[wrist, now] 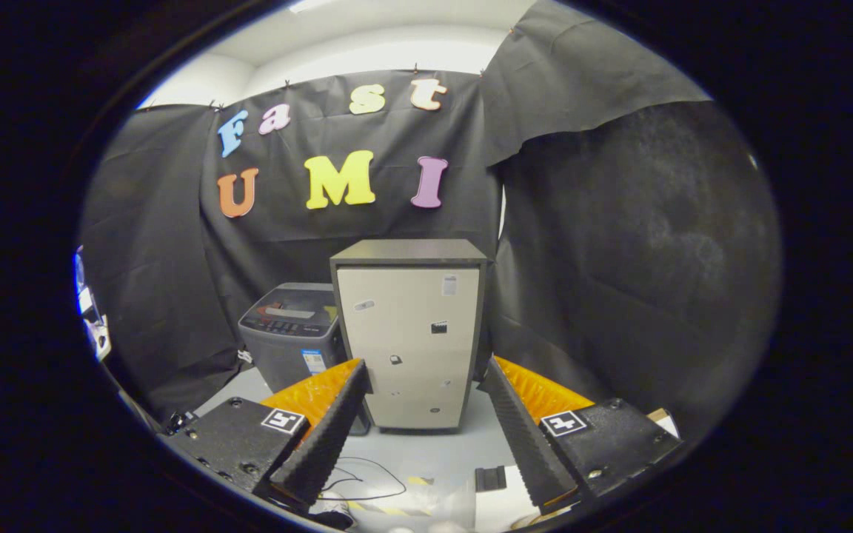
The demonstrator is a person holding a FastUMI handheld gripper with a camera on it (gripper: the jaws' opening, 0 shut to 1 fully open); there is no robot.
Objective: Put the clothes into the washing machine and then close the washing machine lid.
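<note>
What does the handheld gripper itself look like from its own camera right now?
The two-finger gripper has two long wedge-shaped fingers with ribbed, sawtooth inner faces. Each is mounted on a flat black block with screws, and each block carries a small square black-and-white marker tag. Ridged orange plastic parts sit behind the fingers. The fingers stand apart.

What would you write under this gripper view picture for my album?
Open hand-held gripper faces a cabinet, with the lid-shut washing machine beside it.
</note>
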